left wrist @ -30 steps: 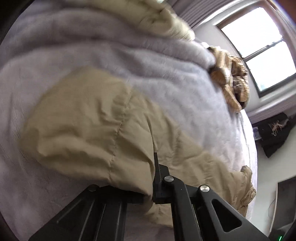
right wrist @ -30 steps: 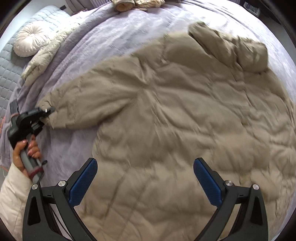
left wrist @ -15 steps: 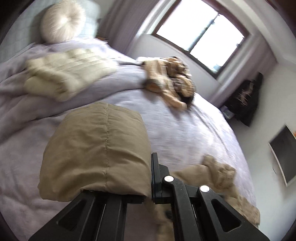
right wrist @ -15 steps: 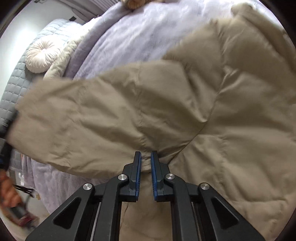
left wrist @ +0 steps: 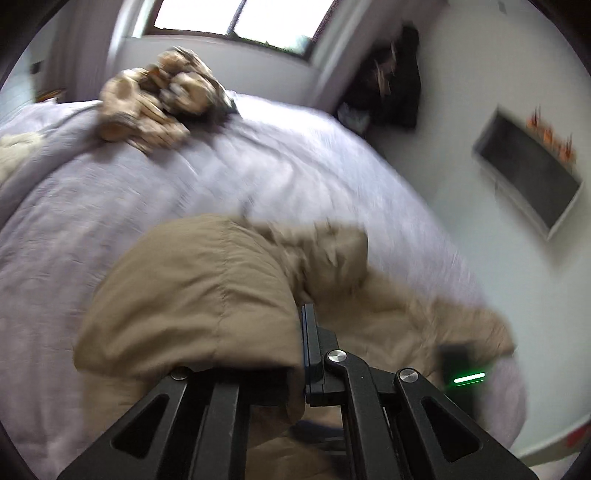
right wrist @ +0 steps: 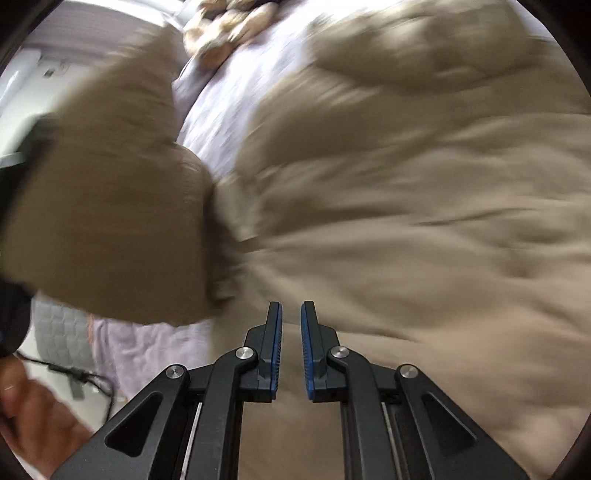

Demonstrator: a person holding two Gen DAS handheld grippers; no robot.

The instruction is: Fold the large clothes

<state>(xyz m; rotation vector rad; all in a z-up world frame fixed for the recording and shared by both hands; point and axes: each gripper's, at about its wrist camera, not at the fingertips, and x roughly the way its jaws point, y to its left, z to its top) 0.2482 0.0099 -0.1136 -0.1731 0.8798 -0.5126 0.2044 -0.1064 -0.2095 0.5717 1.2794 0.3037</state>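
Here no container shows in either view; everything lies loose on the lavender bedspread (left wrist: pixel 258 177). The left gripper (left wrist: pixel 301 332) is clamped shut on the cuff of the tan puffer jacket's sleeve (left wrist: pixel 199 295), which bulges to the left of its fingers, lifted above the bed. The rest of the tan puffer jacket (right wrist: pixel 406 229) spreads over the near right part of the bed, its hood (left wrist: pixel 332 251) toward the far side. The right gripper (right wrist: pixel 291 332) hovers low over the jacket's body with its blue pads (right wrist: pixel 306 343) a narrow slit apart; whether they pinch any fabric cannot be told through the blur. A heap of brown patterned clothing (left wrist: pixel 162 99) sits at the far edge under the window (left wrist: pixel 236 18). Bare bedspread lies open between that heap and the jacket. The bed's right edge runs near a white wall (left wrist: pixel 480 110).
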